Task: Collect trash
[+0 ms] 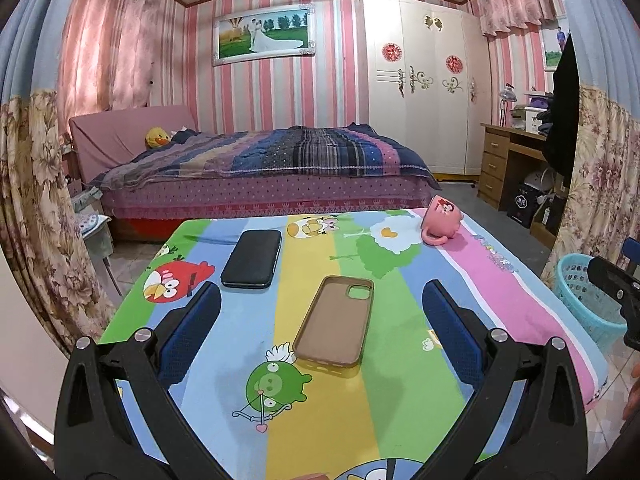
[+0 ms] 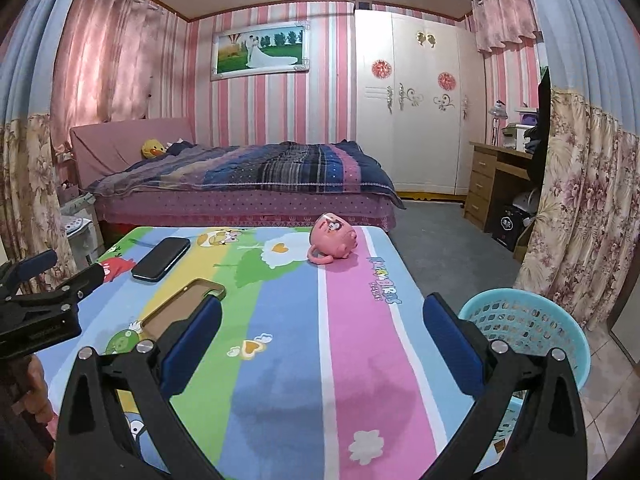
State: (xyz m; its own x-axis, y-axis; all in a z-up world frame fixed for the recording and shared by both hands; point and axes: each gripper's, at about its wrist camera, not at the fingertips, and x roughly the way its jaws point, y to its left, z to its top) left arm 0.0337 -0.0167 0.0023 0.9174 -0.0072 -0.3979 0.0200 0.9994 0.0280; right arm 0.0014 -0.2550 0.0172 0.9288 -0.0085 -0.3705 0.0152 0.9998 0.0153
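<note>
A pink-striped bedroom around the bed [image 1: 256, 160]

We are facing the bed against striped walls; a framed picture [image 1: 264, 34] is hanging above it, a white wardrobe [image 1: 424, 92] is standing to its right, a wooden desk [image 1: 508, 160] beyond that, and pink curtains [image 1: 108, 44] are hanging left of it.

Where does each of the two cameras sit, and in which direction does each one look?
Left wrist: sits on the left gripper, open above the table, looking across the phone case and black phone toward the bed; the right gripper shows at the right edge.
Right wrist: sits on the right gripper, open, further right, facing the pink cup, with the blue basket beside it; the left gripper shows on the left.
Shared: table, phone, case, cup, basket, bed.
</note>
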